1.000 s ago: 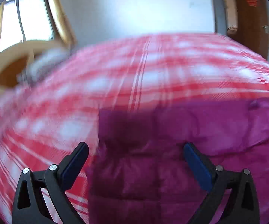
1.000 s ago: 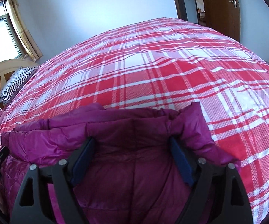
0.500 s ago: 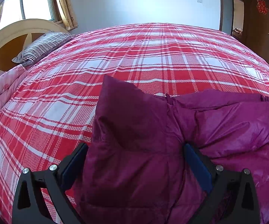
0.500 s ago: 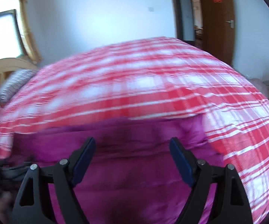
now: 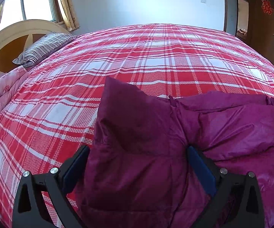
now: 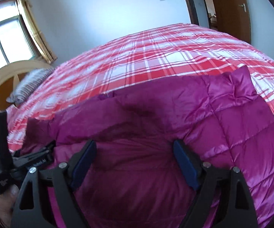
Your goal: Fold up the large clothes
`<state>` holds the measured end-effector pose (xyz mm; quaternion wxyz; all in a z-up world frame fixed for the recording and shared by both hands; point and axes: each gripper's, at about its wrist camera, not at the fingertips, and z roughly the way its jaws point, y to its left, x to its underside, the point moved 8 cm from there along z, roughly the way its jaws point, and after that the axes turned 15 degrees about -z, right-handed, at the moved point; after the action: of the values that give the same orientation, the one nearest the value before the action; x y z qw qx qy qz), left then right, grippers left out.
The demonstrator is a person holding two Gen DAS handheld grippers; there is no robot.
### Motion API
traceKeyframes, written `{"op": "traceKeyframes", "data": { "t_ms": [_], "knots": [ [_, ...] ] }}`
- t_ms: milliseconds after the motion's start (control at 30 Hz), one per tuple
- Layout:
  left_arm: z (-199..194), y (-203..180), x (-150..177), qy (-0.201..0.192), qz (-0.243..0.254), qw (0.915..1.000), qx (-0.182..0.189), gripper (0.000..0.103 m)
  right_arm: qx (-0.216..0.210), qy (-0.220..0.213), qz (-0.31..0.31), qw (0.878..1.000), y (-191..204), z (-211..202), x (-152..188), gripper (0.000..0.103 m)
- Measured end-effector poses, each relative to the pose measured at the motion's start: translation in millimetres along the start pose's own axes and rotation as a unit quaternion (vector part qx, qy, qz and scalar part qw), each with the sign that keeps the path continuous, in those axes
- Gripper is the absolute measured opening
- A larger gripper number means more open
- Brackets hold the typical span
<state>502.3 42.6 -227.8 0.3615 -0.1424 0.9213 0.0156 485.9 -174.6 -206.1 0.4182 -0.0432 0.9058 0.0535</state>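
Plaid bed [image 5: 155, 60] under magenta jacket [image 5: 137, 152].

A: We have bright daylight coming in from the window [image 5: 36, 5] at upper left, which blows out to near white.

B: We see the left wrist view sharp, with glare on the jacket [image 5: 241, 125]. Our right wrist view is smeared on the bedspread [image 6: 137, 60] and pillow [image 6: 28, 85].

A: Both of our views bulge, with dark vignetted corners.
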Motion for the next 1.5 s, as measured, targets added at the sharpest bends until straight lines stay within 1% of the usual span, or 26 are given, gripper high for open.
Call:
{"op": "traceKeyframes", "data": {
  "t_ms": [100,233,433,633,733,767,867,967,1033,1133,1267,1367,1433,1500],
  "knots": [
    [0,-1,0,-0.001,0.002,1.0,-0.003,0.102,0.004,0.005,-0.01,1.0,4,2,1,0.092],
    [0,0,0,-0.001,0.003,1.0,-0.005,0.102,0.008,0.009,-0.013,1.0,5,4,3,0.092],
    [1,-1,0,-0.001,0.005,1.0,-0.007,0.102,0.03,0.028,-0.038,0.998,11,10,4,0.096],
    [1,0,0,0.006,0.003,1.0,-0.003,0.102,0.033,0.032,-0.044,0.998,12,12,5,0.098],
    [-5,5,-1,0.021,-0.008,0.9996,0.016,0.102,0.037,0.034,-0.047,0.998,13,13,6,0.098],
    [-11,10,-2,0.03,-0.016,0.999,0.029,0.102,0.037,0.035,-0.048,0.998,13,13,6,0.098],
    [-41,34,-13,0.018,-0.041,0.9967,0.067,0.102,0.041,0.038,-0.052,0.997,14,14,6,0.099],
    [-64,65,-15,0.014,-0.041,0.9958,0.081,0.102,0.047,0.042,-0.059,0.996,16,16,6,0.1],
    [-74,84,-8,0.02,-0.043,0.9949,0.09,0.102,0.048,0.043,-0.06,0.996,16,16,7,0.1],
    [-82,104,19,0.044,-0.053,0.9915,0.11,0.102,0.048,0.042,-0.061,0.996,16,16,7,0.1],
    [-85,103,59,0.074,-0.056,0.9849,0.146,0.102,0.046,0.04,-0.06,0.996,16,15,7,0.1],
    [-82,94,79,0.082,-0.055,0.9818,0.162,0.102,0.045,0.038,-0.059,0.997,15,15,7,0.1],
    [-80,91,81,0.073,-0.06,0.9821,0.163,0.101,0.044,0.036,-0.058,0.997,16,13,7,0.1],
    [-81,90,80,0.065,-0.062,0.9799,0.178,0.099,0.043,0.034,-0.056,0.997,16,12,7,0.1]
  ]
}}
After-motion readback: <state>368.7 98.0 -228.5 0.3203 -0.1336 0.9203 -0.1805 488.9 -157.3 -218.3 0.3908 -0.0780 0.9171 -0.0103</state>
